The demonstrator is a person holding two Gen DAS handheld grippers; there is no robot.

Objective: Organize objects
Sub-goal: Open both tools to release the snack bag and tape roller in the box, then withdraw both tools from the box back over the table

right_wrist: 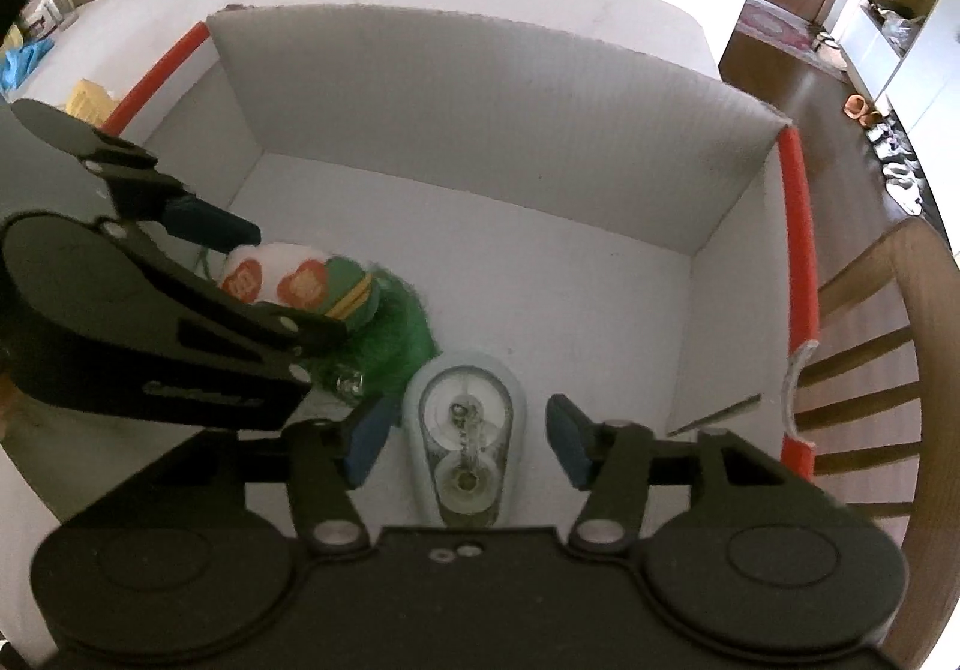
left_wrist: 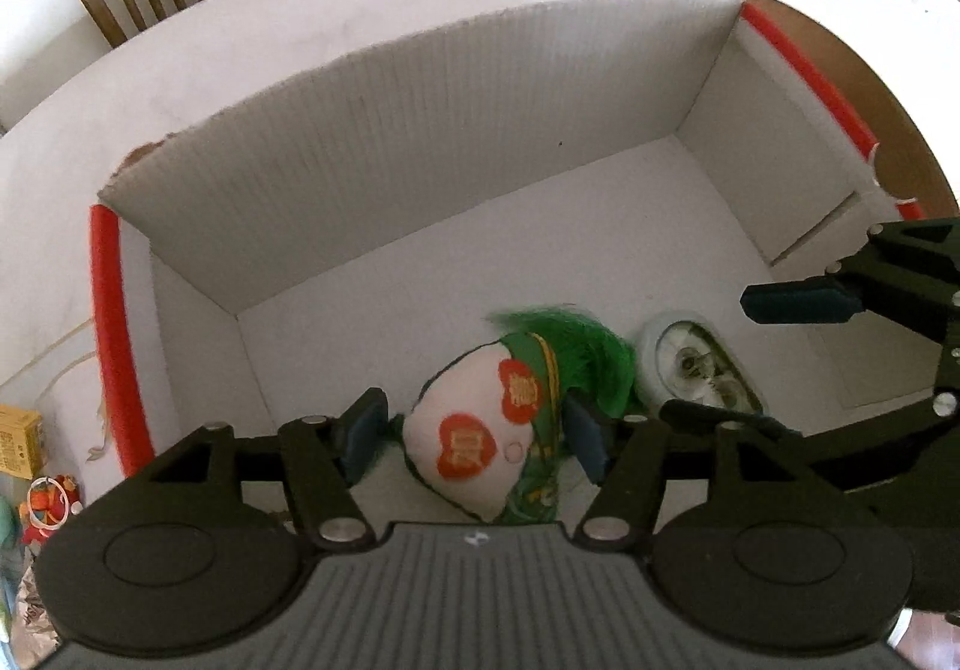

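Inside the white box [left_wrist: 420,130], our left gripper [left_wrist: 474,439] stands apart around the one plush pouch [left_wrist: 480,430], pads just clear of it. Our right gripper [right_wrist: 465,439] is parted around the one correction tape dispenser [right_wrist: 462,430], not touching. Two red heart patches on the pouch bear writing too blurred to read.

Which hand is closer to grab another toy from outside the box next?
Probably the left. The things outside the box, a yellow carton and a red toy, lie on the left tool's side; the right tool shows none nearby.
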